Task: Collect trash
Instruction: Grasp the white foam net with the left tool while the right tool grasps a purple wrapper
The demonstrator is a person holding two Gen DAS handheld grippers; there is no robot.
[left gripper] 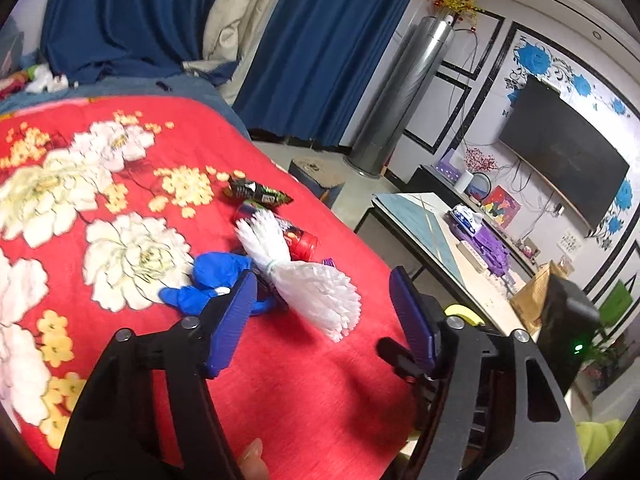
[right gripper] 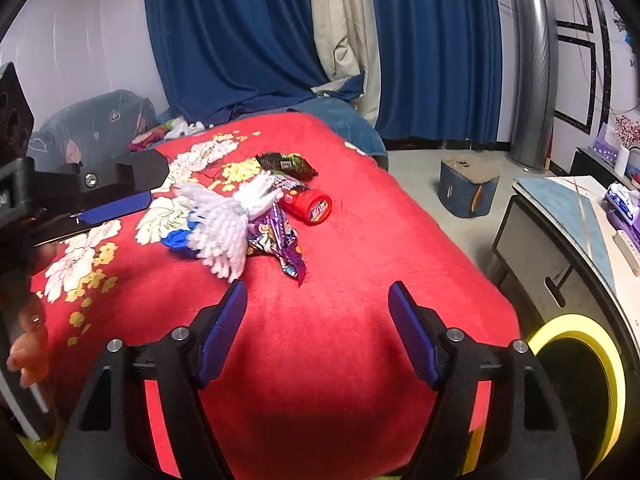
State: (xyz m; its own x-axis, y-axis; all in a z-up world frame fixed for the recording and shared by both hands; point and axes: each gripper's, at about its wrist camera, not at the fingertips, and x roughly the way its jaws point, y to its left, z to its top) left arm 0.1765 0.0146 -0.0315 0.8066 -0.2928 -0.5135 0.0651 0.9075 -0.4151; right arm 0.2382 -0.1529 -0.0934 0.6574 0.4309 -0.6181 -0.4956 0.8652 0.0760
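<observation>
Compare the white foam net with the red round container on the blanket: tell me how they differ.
The white foam net is soft, frilly and cinched at its middle; the red round container is a smooth, rigid tube lying on its side. The net is longer and spreads over the blue and purple items; the container is compact and pokes out beside them. The net is plain white; the container carries a printed label. Both lie in the same pile on the red blanket.

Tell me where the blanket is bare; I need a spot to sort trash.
Bare red blanket lies between the trash pile and the right hand-held gripper. Crowded: white foam net, purple wrapper, red cup and dark wrapper lie overlapping.
</observation>
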